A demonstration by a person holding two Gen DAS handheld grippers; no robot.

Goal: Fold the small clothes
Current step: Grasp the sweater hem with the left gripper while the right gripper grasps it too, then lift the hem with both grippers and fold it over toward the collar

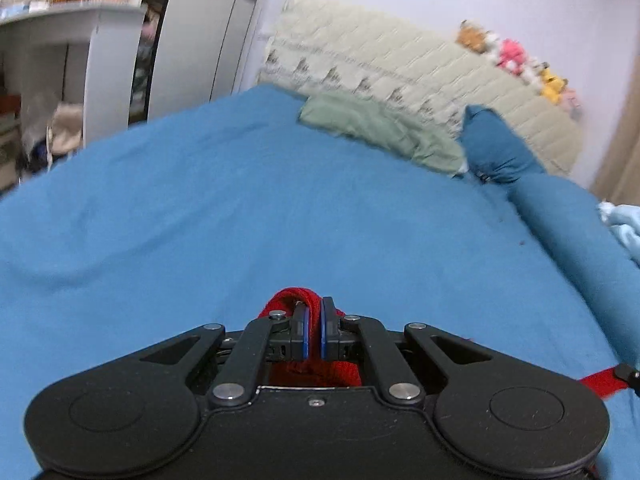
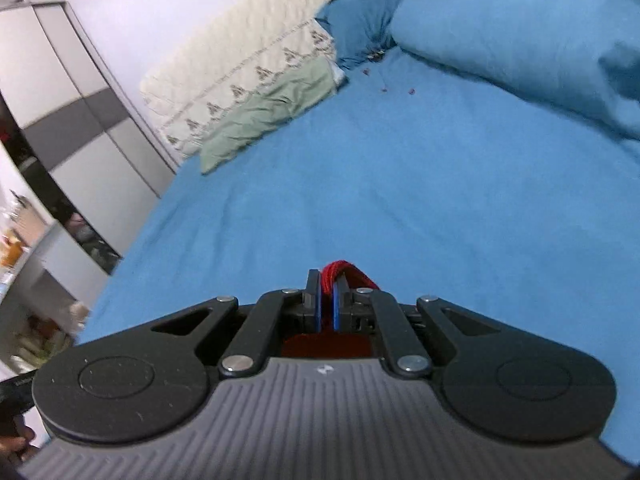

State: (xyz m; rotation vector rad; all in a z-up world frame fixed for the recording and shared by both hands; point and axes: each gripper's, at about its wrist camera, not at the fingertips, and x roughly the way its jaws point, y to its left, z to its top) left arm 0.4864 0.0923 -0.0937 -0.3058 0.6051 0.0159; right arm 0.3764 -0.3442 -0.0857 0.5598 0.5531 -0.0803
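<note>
Both grippers are clamped on the same red garment (image 1: pixel 294 298), a knit-looking piece bunched between the blue pads. Left gripper (image 1: pixel 314 330): jaws nearly together, red fabric pinched between them and bulging out in front of the tips, more red showing below through the frame gap. A strip of red also trails out at the lower right of the left wrist view, toward a dark part at the picture's edge. Right gripper (image 2: pixel 326 302): jaws pressed in on a fold of the red garment (image 2: pixel 346 272), which arches over the right pad.

The garment is held over the blue bedsheet (image 1: pixel 200 208), at the near end of the bed. Whether any of it touches the sheet cannot be told; the gripper bodies hide what is below.

Open room: the sheet ahead of both grippers is a wide flat stretch, only light wrinkles. Edges around it:
- far end: a green pillow (image 1: pixel 376 128) lying against a cream quilted headboard cover (image 1: pixel 400 68), small plush toys (image 1: pixel 516 56) on top of that.
- right side: a rolled blue duvet (image 1: pixel 580 232) runs along the bed, with a pale blue cloth (image 1: pixel 624 220) beyond it.
- left side: the bed edge drops off toward a grey-and-white wardrobe (image 2: pixel 80 120) and white shelving (image 1: pixel 60 32) with clutter.

Background is motion-blurred in both views. A few tiny dark specks sit on the sheet near the duvet.
</note>
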